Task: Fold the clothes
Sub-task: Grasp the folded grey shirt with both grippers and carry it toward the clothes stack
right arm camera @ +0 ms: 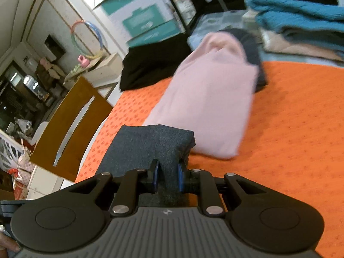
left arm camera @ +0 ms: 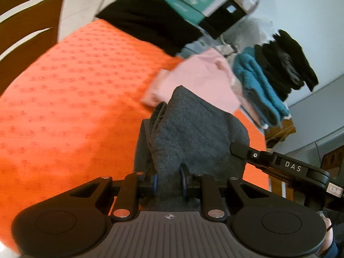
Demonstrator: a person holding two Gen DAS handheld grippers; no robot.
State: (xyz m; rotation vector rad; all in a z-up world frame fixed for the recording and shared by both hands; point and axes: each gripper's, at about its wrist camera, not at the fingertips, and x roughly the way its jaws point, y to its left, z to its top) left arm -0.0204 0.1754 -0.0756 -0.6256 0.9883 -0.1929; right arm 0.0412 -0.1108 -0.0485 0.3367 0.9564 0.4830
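Observation:
A dark grey knit garment is bunched between the blue pads of my left gripper, which is shut on it. In the right wrist view the same grey garment shows a folded edge, and my right gripper is shut on it too. The right gripper's black body reaches in at the right of the left wrist view, touching the grey cloth. Just beyond lies a folded pink garment on the orange patterned tablecloth.
A black garment lies at the table's far edge. A stack of teal and black clothes sits far right. Teal-and-white boxes stand behind. A wooden chair is at the table's left.

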